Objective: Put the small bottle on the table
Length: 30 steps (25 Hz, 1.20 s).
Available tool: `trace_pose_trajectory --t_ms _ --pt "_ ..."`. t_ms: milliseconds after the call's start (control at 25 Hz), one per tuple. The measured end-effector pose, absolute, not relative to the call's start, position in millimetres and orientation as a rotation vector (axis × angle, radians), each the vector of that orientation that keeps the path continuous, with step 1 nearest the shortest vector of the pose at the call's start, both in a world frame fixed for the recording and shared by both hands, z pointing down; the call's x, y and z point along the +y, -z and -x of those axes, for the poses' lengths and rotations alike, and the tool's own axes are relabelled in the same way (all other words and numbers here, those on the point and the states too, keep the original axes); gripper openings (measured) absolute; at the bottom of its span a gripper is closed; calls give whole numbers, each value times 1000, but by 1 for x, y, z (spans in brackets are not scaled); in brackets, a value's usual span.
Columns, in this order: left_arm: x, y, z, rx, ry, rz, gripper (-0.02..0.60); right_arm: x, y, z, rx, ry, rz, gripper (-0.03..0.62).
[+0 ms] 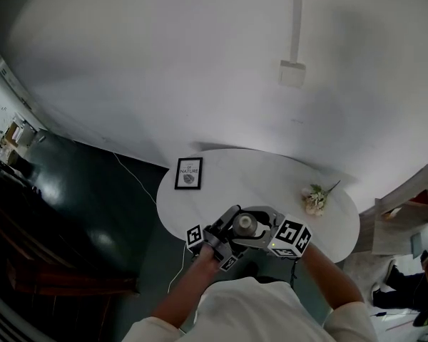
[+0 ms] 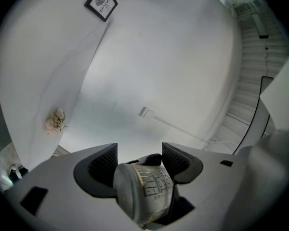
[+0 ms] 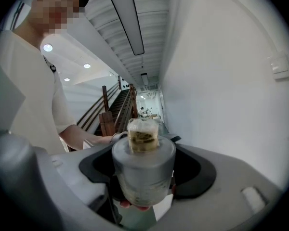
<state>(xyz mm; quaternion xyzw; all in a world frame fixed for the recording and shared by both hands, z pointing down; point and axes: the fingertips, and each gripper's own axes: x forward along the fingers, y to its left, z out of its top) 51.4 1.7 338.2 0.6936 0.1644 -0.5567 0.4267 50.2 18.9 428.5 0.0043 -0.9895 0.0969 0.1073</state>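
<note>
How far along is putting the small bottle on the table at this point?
Done: the small bottle is already picked up and off any surface. In hand: it sits between the jaws of both the left gripper and the right gripper, by the near edge of the round table. Left: lower it onto the tabletop and let go.

Left gripper (image 2: pixel 139 159), jaws clamped on small bottle (image 2: pixel 145 190), white table (image 2: pixel 38 66) beyond, framed picture (image 2: pixel 102 2), flower sprig (image 2: pixel 55 120)

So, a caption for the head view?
One small bottle gripped by the left hand-held gripper and the right hand-held gripper at the white table.
</note>
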Motion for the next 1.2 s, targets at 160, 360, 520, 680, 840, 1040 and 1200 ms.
trace_pose_trajectory --t_ms 160,360,520,680,840,1040,1200 --pt "-16 -339 -59 384 1398 -1745 272 2 -429 -57 -2917 -280 22 348" --pt "-26 -341 -65 357 1394 -1753 272 -7 -432 -63 -2918 -283 41 348" --pt "-41 -341 -66 347 1391 -1754 272 -22 -431 -63 -2922 -286 51 348" --pt "-43 -343 -62 340 1395 -1753 272 -24 -433 -58 -2919 -289 60 348" --pt "-54 -344 -52 345 1389 -1747 272 -34 -435 -49 -2914 -284 52 348" --pt "-69 -348 -36 371 1378 -1740 272 -50 -438 -33 -2914 -280 11 348" --pt "-95 -352 -18 388 1374 -1713 272 -75 -442 -16 -2908 -301 -39 348"
